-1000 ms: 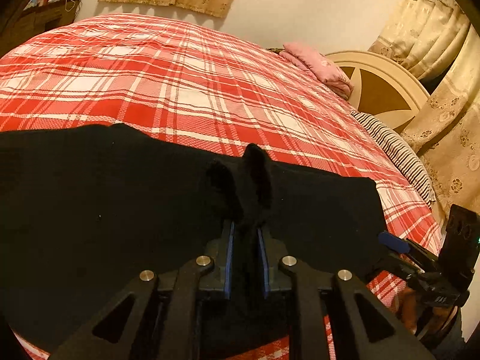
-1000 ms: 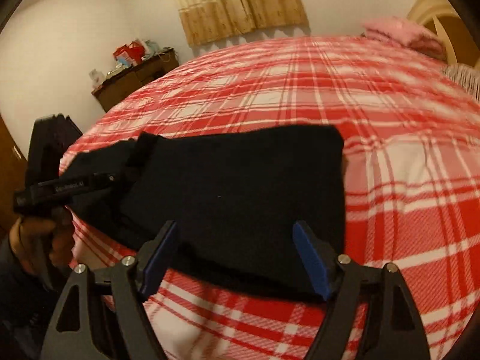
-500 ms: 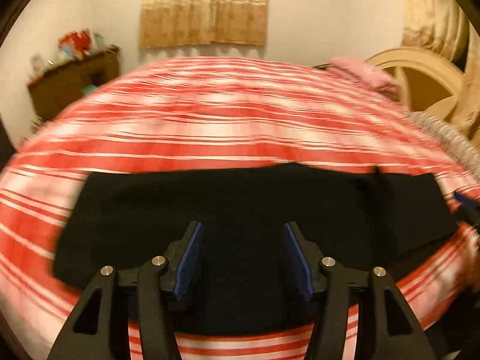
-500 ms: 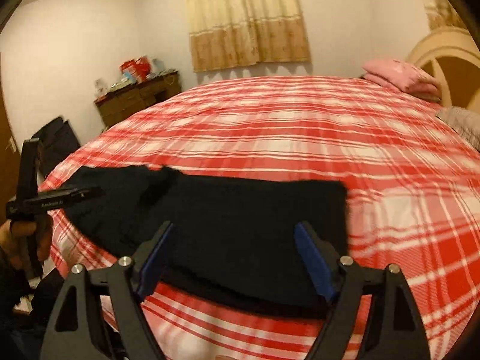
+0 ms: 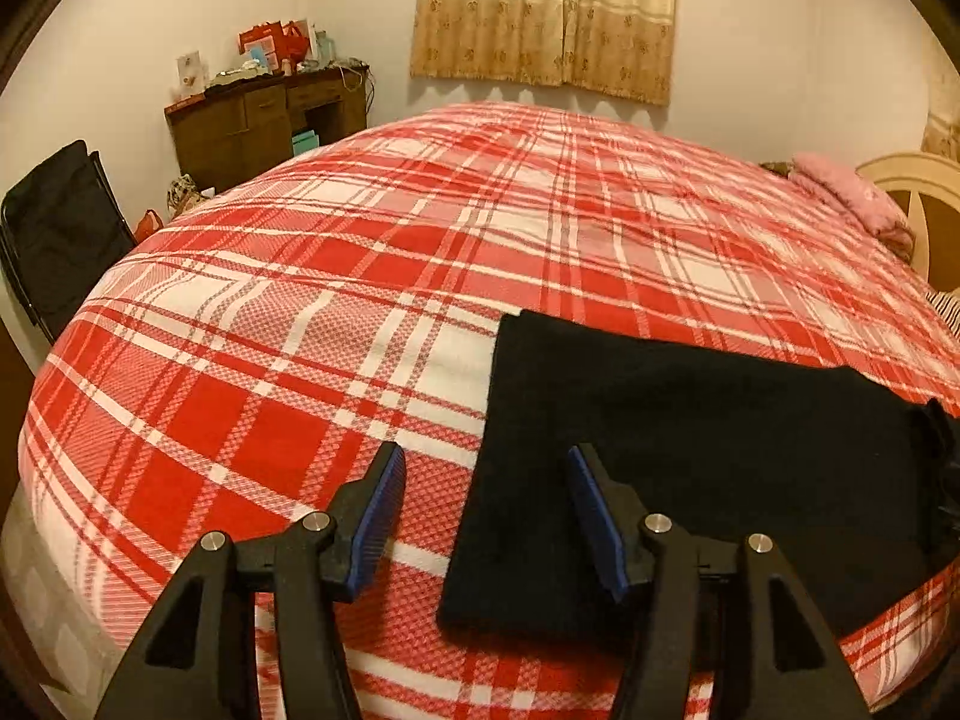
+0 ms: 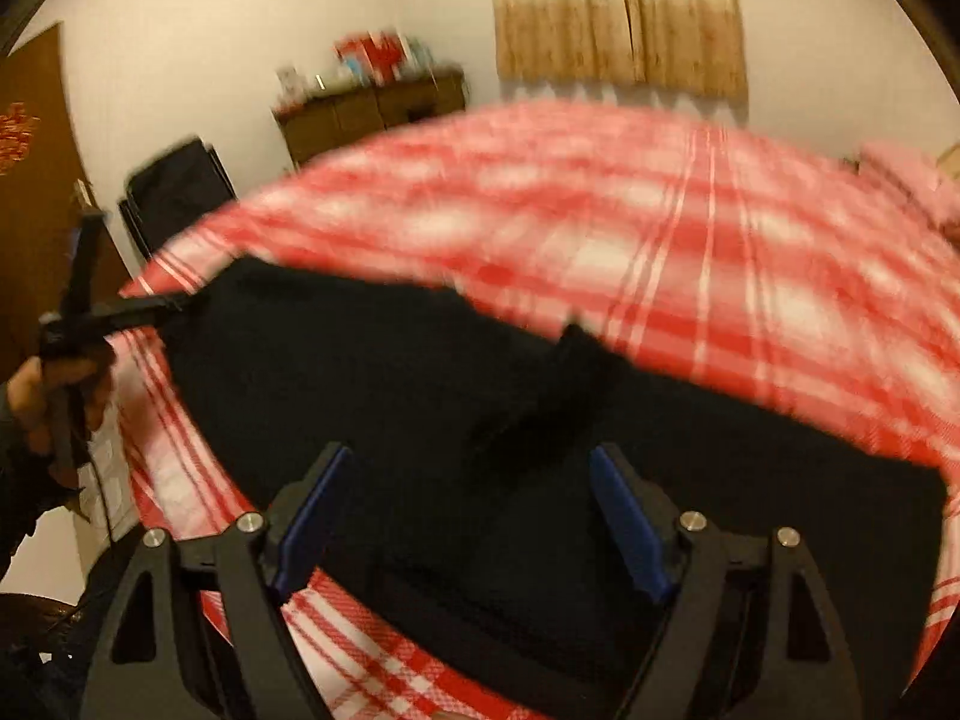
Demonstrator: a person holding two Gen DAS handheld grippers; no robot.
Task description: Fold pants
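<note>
Red-and-white plaid cloth covers the bed point(image 5: 252, 360) that fills both views, and on its near edge lie the black pants point(image 5: 690, 456), folded into a flat dark slab; in the left wrist view the left gripper point(image 5: 483, 510) hovers with its blue-padded jaws spread wide and nothing between them, the left finger over bare plaid and the right finger over the slab's near left corner; the slab's straight left edge runs away from the camera, while its long axis runs across the bed's near edge toward the right, where the cloth bunches at the frame's rim; in the right wrist view, blurred by motion, the right gripper point(image 6: 474, 510) is likewise parted and empty above the pants point(image 6: 360, 390), which stretch here from the left, near the other gripper held in the person's left hand point(image 6: 54, 378), across to the right edge of the frame; only this view shows a raised fold or ridge in the middle of the fabric, just beyond the fingers, and a brown door point(image 6: 30, 168) at far left; only the left view shows the plaid sharply, with the pink pillow point(image 5: 852, 198) and cream headboard point(image 5: 912, 180) at far right; farther back in both stand a black chair point(image 5: 60, 228), a dark wooden dresser point(image 5: 264, 120) with clutter on top, and tan curtains point(image 5: 546, 12) on the pale wall.
</note>
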